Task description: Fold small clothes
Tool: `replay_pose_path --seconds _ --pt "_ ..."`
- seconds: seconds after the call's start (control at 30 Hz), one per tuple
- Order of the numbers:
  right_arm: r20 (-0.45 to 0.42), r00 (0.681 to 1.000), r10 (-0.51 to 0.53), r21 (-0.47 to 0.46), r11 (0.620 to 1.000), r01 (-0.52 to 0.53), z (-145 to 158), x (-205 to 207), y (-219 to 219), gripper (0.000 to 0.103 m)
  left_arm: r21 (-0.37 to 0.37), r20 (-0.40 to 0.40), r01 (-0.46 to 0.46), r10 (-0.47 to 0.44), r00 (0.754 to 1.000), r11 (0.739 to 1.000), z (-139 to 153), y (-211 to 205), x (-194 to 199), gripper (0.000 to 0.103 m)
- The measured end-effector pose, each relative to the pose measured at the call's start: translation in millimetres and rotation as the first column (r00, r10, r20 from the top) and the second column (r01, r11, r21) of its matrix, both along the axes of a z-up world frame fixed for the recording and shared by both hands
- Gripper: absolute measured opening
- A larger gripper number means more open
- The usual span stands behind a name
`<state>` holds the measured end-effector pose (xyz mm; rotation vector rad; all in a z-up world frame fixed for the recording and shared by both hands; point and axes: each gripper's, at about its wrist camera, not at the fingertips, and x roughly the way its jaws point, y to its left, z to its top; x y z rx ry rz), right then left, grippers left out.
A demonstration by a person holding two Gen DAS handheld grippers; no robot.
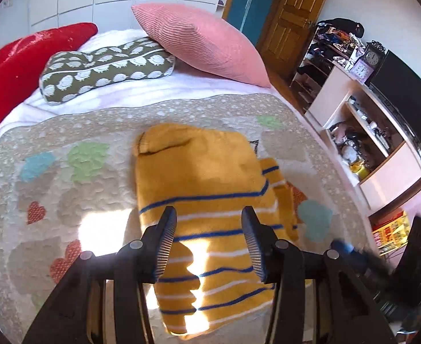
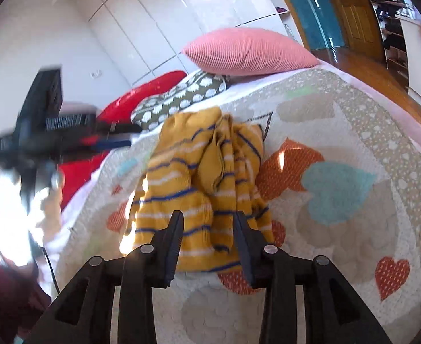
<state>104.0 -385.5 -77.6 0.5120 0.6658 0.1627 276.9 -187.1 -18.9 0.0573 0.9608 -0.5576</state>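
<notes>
The left gripper [image 1: 209, 215] hangs wide open above the yellow striped sweater [image 1: 207, 200] and holds nothing. The right gripper [image 2: 209, 220] is also spread wide and empty, just over the sweater's bunched side. The sweater lies on a quilted blanket [image 1: 67, 177] with hearts, on a bed. Behind are 3 pillows: pink pillow [image 1: 199, 40], patterned pillow [image 1: 107, 66], red pillow [image 1: 15, 66]. A wooden door [image 1: 290, 14] and cluttered shelves [image 1: 362, 137] stand at the right.

Left tongs [image 1: 209, 213] spread wide and holding nothing, right tongs [image 2: 209, 218] likewise parted and empty
</notes>
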Motion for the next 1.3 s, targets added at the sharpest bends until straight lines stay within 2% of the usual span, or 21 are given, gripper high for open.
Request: replay_pose_path --seconds 0.13,0.23,0.3,0.33,0.4,0.43,0.5,0.57,0.63,0.67,0.73,0.77,0.83,0.9,0.93,0.97,1.0,1.13,1.2,1.27,1.3 --pt "-0.004 0.999 0.045 0.214 0.976 -0.043 14 67 -30 0.059 -0.048 -0.053 0.010 -0.012 0.999 0.999 -27 9 -21 0.046" --pt "-0.134 0.990 0.033 0.251 0.968 0.001 -1 128 -39 0.059 -0.058 -0.098 0.003 -0.009 0.995 0.998 -51 4 -23 0.046" --pt "-0.244 0.969 0.045 0.333 0.942 0.040 -20 162 -46 0.059 -0.065 -0.115 -0.008 0.001 0.993 0.998 -62 0 -25 0.046" --pt "-0.260 0.964 0.059 0.384 0.922 0.047 -28 174 -46 0.056 -0.066 -0.114 -0.011 0.004 0.994 0.998 -66 -1 -26 0.046" --pt "-0.256 0.955 0.146 0.470 0.883 -0.009 -36 197 -39 0.032 -0.061 -0.105 -0.016 0.009 0.994 0.998 -69 -2 -27 0.046" --pt "-0.278 0.948 0.153 0.442 0.897 -0.015 -34 206 -33 0.019 -0.062 -0.101 -0.020 0.013 0.995 0.998 -70 -2 -27 0.046" --pt "-0.231 0.962 0.147 0.335 0.940 -0.063 -13 214 -23 0.018 -0.082 -0.105 -0.023 0.015 0.994 0.996 -70 -1 -27 0.046" --pt "-0.113 0.986 0.119 0.246 0.965 -0.088 13 207 -19 0.016 -0.086 -0.109 -0.028 0.019 0.994 0.996 -71 -1 -26 0.046" --pt "-0.049 0.998 0.041 0.125 0.992 -0.035 26 197 -17 0.010 -0.086 -0.114 -0.027 0.017 0.993 0.996 -74 -2 -27 0.046" --pt "-0.066 0.998 -0.019 0.036 0.999 0.022 26 194 -17 0.011 -0.084 -0.113 -0.026 0.016 0.993 0.996 -75 -3 -28 0.046" --pt "-0.192 0.971 -0.140 -0.142 0.983 0.114 11 201 -19 0.011 -0.075 -0.101 -0.024 0.016 0.995 0.997 -75 -5 -31 0.046" --pt "-0.231 0.957 -0.175 -0.170 0.976 0.137 4 202 -23 0.011 -0.074 -0.099 -0.015 0.008 0.995 0.997 -75 -6 -33 0.046" --pt "-0.161 0.967 -0.197 -0.126 0.976 0.178 11 188 -29 0.012 -0.072 -0.101 -0.001 -0.006 0.995 0.997 -76 -8 -35 0.046" --pt "-0.090 0.984 -0.151 -0.056 0.988 0.147 31 179 -24 0.012 -0.065 -0.100 0.001 -0.007 0.995 0.998 -77 -12 -38 0.046" --pt "-0.077 0.992 -0.096 -0.027 0.995 0.094 39 182 -16 0.019 -0.067 -0.101 -0.003 -0.004 0.995 0.998 -79 -12 -39 0.046" --pt "-0.084 0.996 -0.034 -0.011 0.999 0.034 44 188 -6 0.039 -0.071 -0.106 -0.004 -0.004 0.994 0.997 -79 -13 -43 0.046" --pt "-0.106 0.994 0.020 -0.006 1.000 -0.021 46 197 5 0.046 -0.074 -0.111 0.000 -0.008 0.994 0.997 -81 -14 -46 0.046" --pt "-0.108 0.984 0.141 -0.063 0.987 -0.149 47 220 46 0.047 -0.097 -0.134 0.011 -0.024 0.991 0.995 -75 -3 -64 0.046" --pt "-0.185 0.966 0.179 -0.034 0.981 -0.188 26 230 53 0.045 -0.156 -0.120 0.020 -0.039 0.992 0.988 -63 11 -76 0.046" --pt "-0.320 0.943 0.088 -0.149 0.979 -0.142 -5 241 48 0.032 -0.168 -0.059 0.006 -0.016 0.998 0.986 -49 21 -81 0.046" --pt "-0.386 0.922 0.021 -0.229 0.966 -0.117 -18 243 44 0.032 -0.165 -0.027 -0.013 0.008 1.000 0.986 -45 26 -80 0.046"
